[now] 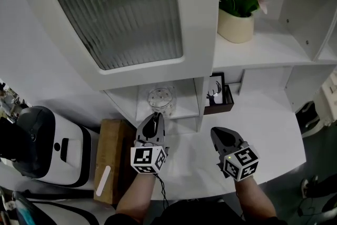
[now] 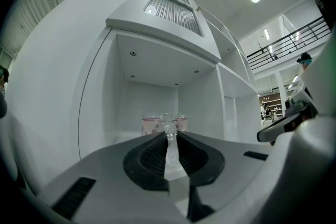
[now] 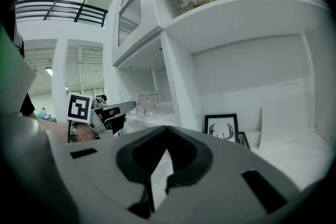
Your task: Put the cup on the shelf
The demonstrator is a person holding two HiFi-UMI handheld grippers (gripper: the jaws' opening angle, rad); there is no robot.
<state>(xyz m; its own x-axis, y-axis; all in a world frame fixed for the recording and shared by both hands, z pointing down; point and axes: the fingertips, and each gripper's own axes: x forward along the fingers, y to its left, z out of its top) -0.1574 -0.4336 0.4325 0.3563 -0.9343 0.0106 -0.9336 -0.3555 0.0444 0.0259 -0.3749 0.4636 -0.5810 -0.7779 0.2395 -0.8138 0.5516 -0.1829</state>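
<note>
A clear glass cup (image 1: 160, 100) with pink dots stands upright in the low shelf compartment (image 1: 185, 108), under the ribbed-glass cabinet door. My left gripper (image 1: 154, 116) reaches into the opening, and its tips sit at the cup's near side. In the left gripper view the jaws are nearly together, pinching a clear glass part of the cup (image 2: 157, 124) at the left gripper's (image 2: 168, 136) tips. My right gripper (image 1: 221, 134) hovers over the white tabletop to the right, shut and empty. From the right gripper (image 3: 167, 131) I see the cup (image 3: 147, 104) and the left gripper (image 3: 118, 108) at the left.
A cream pot of pink flowers (image 1: 237, 23) stands on the upper shelf. A framed deer picture (image 1: 216, 92) leans in the recess to the right of the cup's compartment. At the left of the tabletop (image 1: 268, 129) are a wooden board (image 1: 110, 160) and a white-and-black appliance (image 1: 47, 150).
</note>
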